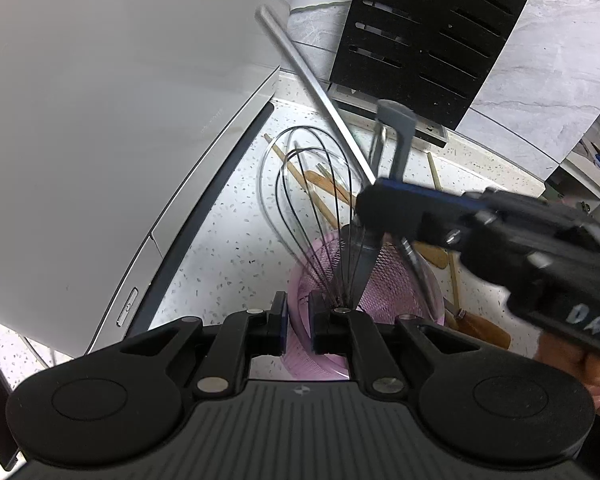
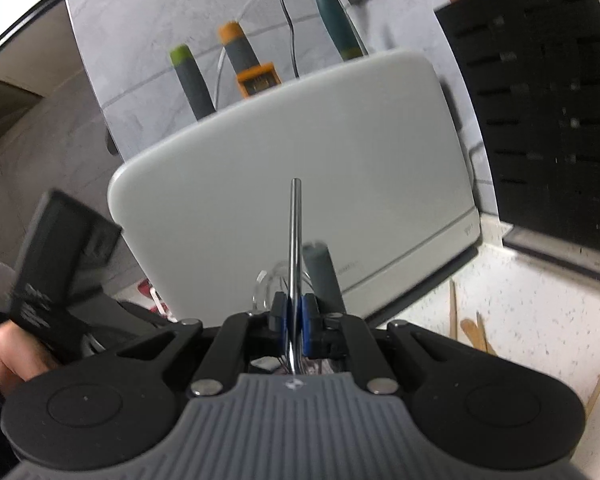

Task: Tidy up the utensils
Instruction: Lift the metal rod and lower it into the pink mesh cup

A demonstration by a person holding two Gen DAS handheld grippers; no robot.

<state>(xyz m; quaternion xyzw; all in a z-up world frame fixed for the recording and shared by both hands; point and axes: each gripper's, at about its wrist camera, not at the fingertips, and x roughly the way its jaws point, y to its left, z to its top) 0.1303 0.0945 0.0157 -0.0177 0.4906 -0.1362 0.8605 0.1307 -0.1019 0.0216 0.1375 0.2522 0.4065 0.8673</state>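
Biggest thing here is the grey appliance (image 1: 112, 128), lid flat and pale, sitting on the speckled white surface (image 1: 236, 240) and filling most of the left wrist view. Behind it against the wall stands a black slotted knife block (image 1: 428, 36).

Next down, the right gripper (image 2: 295, 320) comes in from the right side of the left wrist view, with a hand (image 1: 580, 364) under it. Its fingers are closed tight on a long thin metal rod (image 2: 295, 240), which looks like a utensil handle; in the left wrist view that rod runs up and left over the appliance.

The left gripper (image 1: 298, 320) sits right at the rim of a pink mesh holder (image 1: 380, 280). Its fingers are nearly closed, with the pink rim in the narrow gap between the pads, so it looks clamped on the holder's edge.

Standing in the holder: a wire whisk (image 1: 312, 200) with its loops leaning up and left, and a grey-handled utensil (image 1: 400, 136).

Loose wooden utensils (image 1: 328, 188) lie on the surface behind and to the right of the holder.
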